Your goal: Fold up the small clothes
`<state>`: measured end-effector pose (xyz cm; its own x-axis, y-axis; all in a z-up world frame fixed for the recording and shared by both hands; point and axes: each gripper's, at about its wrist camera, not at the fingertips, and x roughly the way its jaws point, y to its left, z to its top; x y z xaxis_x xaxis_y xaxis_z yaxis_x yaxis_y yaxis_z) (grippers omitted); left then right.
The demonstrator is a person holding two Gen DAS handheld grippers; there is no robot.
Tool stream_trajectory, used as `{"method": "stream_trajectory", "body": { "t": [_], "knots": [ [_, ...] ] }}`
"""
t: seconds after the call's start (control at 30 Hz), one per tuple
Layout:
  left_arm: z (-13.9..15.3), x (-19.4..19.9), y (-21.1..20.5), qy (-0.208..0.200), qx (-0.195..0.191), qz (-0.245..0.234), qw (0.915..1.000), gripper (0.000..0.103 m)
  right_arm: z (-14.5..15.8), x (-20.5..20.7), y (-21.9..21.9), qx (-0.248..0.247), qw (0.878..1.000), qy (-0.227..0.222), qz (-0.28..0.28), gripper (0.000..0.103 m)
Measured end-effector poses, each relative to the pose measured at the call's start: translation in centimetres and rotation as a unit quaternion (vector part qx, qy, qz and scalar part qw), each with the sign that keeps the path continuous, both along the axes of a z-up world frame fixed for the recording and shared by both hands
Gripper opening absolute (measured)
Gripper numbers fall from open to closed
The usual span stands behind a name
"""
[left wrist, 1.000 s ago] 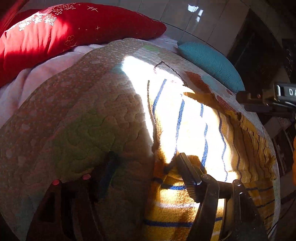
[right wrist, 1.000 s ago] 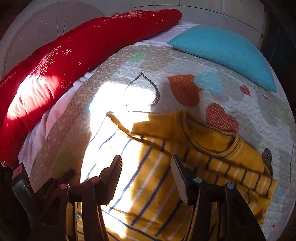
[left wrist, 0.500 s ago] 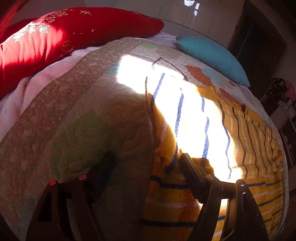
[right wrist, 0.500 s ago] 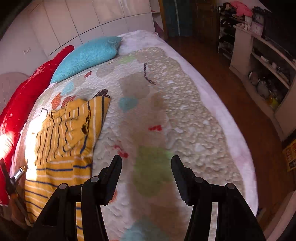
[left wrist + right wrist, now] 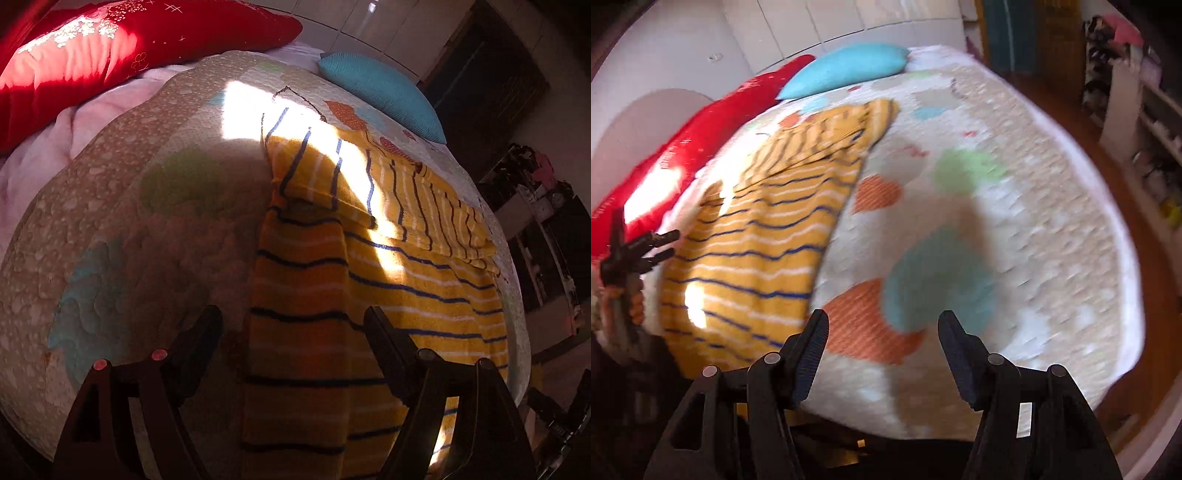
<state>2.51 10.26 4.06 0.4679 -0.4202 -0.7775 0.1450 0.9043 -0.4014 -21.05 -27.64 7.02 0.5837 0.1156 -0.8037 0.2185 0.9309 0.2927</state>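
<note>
A yellow sweater (image 5: 388, 280) with blue and white stripes lies flat on the quilted bedspread (image 5: 147, 229), its sleeves folded in over the body. My left gripper (image 5: 293, 325) is open and empty, raised over the sweater's near left edge. My right gripper (image 5: 882, 328) is open and empty, over the bare quilt (image 5: 997, 229) to the right of the sweater (image 5: 761, 236). The left gripper (image 5: 661, 245) also shows at the left edge of the right wrist view.
A long red pillow (image 5: 122, 40) and a teal cushion (image 5: 384, 92) lie at the head of the bed. A pink blanket (image 5: 48, 140) shows at the left. Shelves (image 5: 1145, 122) and wooden floor (image 5: 1145, 266) are to the right of the bed.
Both grippers have pulled back from the sweater. The right gripper swung away to the right over bare quilt. The left gripper lifted off the hem, and the sleeve now lies folded across the body.
</note>
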Motion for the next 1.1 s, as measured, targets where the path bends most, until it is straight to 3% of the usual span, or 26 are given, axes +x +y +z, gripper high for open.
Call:
{"method": "stream_trajectory", "body": {
  "t": [0.13,0.27,0.43,0.7,0.73,0.77,0.8,0.83,0.93,1.1],
  "knots": [
    [-0.1,-6.0,3.1,0.003,-0.022,0.005,0.9997,0.078,-3.8,-0.7,4.6,0.079,0.996,0.019,0.043,0.066],
    [-1.7,-10.5,4.8,0.015,-0.025,-0.003,0.9996,0.078,-6.7,-1.1,6.7,0.139,0.988,0.046,0.05,0.067],
    [-4.4,-13.0,4.3,0.039,-0.055,-0.033,0.9972,0.078,-9.0,0.0,8.4,0.142,0.986,0.071,0.048,0.068],
    [-6.7,-13.8,0.7,0.064,-0.07,-0.073,0.9928,0.079,-9.5,1.3,10.3,0.14,0.985,0.077,0.065,0.069],
    [-6.7,-13.9,0.4,0.066,-0.065,-0.078,0.9926,0.074,-9.5,1.4,10.4,0.145,0.984,0.075,0.068,0.068],
    [-6.8,-14.0,0.1,0.074,-0.059,-0.082,0.9922,0.045,-9.7,1.4,10.6,0.149,0.984,0.073,0.068,0.064],
    [-7.1,-13.9,-0.2,0.087,-0.052,-0.086,0.9911,0.023,-9.8,1.6,10.7,0.155,0.983,0.072,0.068,0.043],
    [-7.2,-13.9,-0.2,0.099,-0.062,-0.092,0.989,0.009,-10.0,1.6,10.8,0.163,0.981,0.074,0.071,0.017],
    [-5.6,-14.4,-0.1,0.095,-0.076,-0.089,0.9886,0.008,-9.2,1.2,11.3,0.17,0.98,0.063,0.084,0.012],
    [1.1,-15.3,-0.4,0.016,-0.073,-0.112,0.9909,0.008,-3.5,1.0,11.8,0.196,0.972,-0.009,0.126,0.011]
  ]
}}
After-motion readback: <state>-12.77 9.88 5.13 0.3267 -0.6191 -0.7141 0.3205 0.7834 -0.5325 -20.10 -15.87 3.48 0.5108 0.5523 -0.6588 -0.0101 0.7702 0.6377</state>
